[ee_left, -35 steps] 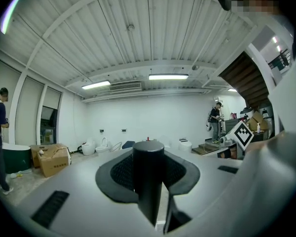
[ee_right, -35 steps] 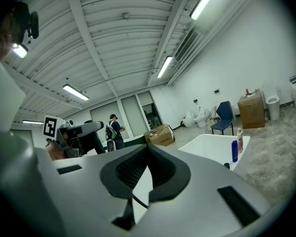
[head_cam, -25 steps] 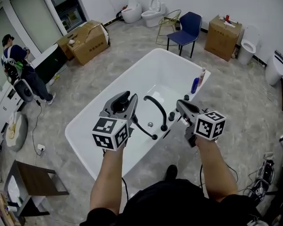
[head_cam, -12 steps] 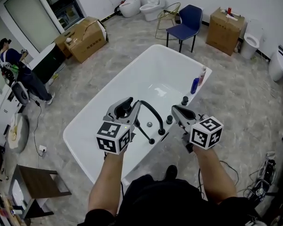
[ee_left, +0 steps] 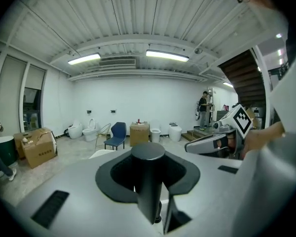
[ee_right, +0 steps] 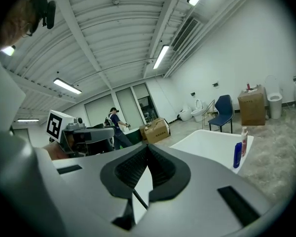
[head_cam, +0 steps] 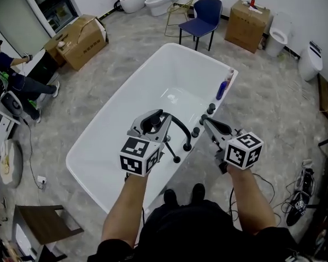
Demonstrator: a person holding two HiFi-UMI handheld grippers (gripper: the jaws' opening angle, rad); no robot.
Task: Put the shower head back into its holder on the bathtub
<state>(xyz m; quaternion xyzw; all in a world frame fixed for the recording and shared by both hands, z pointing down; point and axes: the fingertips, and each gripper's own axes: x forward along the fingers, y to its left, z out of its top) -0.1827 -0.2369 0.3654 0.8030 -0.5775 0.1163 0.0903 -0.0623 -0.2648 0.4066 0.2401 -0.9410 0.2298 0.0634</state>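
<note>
The slim black shower head (ee_left: 149, 181) stands upright, clamped at its handle. It hangs over the white bathtub's (head_cam: 126, 100) near rim.

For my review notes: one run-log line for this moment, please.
left hand-held gripper: shut on black cylindrical shower head | right hand-held gripper: shut | position: above white bathtub

The black cylindrical shower head (ee_left: 148, 191) loses its lower end behind the grey body of the left gripper (ee_left: 149, 154); in the head view that gripper covers most of it. Among the small dark fittings (head_cam: 195, 131) on the white bathtub's rim (head_cam: 112, 103), the holder cannot be singled out. The blue bottle (head_cam: 221, 90) is too small to identify further. A person in dark clothes (head_cam: 13, 81) is cut by the left edge.
</note>
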